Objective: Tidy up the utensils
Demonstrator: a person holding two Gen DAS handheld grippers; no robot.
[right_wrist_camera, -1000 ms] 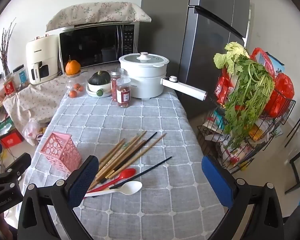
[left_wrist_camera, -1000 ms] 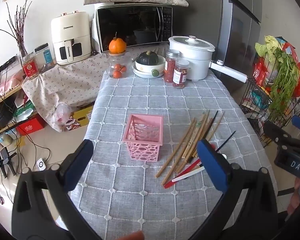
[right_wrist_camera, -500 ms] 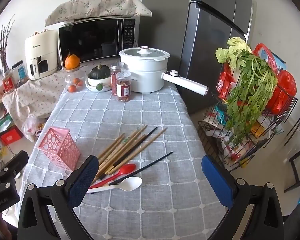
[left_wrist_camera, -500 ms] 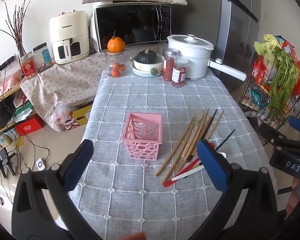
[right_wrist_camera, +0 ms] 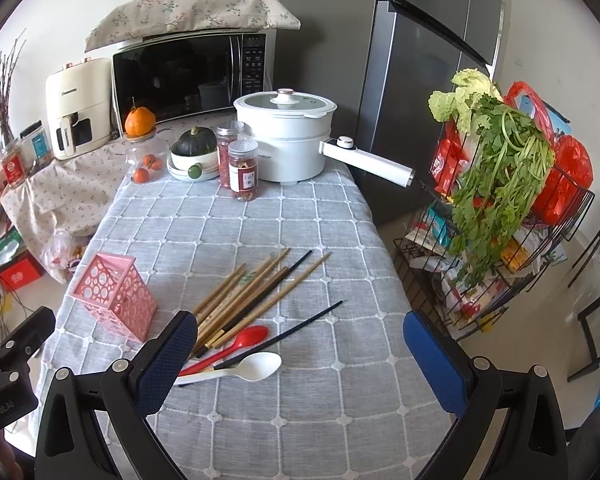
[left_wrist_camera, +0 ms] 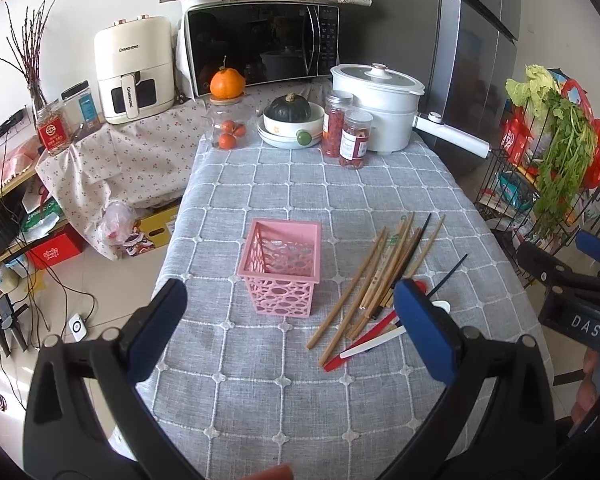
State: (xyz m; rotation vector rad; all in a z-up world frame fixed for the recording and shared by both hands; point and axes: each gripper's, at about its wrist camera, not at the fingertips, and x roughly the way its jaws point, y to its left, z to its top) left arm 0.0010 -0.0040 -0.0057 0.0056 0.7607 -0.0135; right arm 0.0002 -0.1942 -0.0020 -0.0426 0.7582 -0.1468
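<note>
Left wrist view: left gripper (left_wrist_camera: 290, 320) spread wide, nothing between the fingers, hovering over the near table edge. Pink basket (left_wrist_camera: 281, 265) at frame centre on the grey checked tablecloth (left_wrist_camera: 260, 380), upright, looks empty. Chopsticks (left_wrist_camera: 384, 270) fanned out just right of it, not touching the basket. Red spoon (left_wrist_camera: 370, 336) and white spoon (left_wrist_camera: 374, 344) lie lower right; their bowls are hidden behind the right blue pad (left_wrist_camera: 424, 332). Right gripper's body pokes in at the far right edge, mostly cut off.

Right wrist view: right gripper (right_wrist_camera: 300, 364) also wide open, holding nothing. Chopsticks (right_wrist_camera: 252, 292) at centre, one black chopstick (right_wrist_camera: 300, 326) lying apart from the bundle, red spoon (right_wrist_camera: 240, 342) and white spoon (right_wrist_camera: 244, 368) lower centre with handles running under the left pad (right_wrist_camera: 168, 364). Basket (right_wrist_camera: 114, 294) centre left.

Step, by my read: start, nothing picked yet. Next move likely calls for lowering onto a utensil, closing on it, then carrying it to the basket. Thin flat sticks on cloth look hard to pinch. Exact chopstick count unclear, they overlap.
</note>
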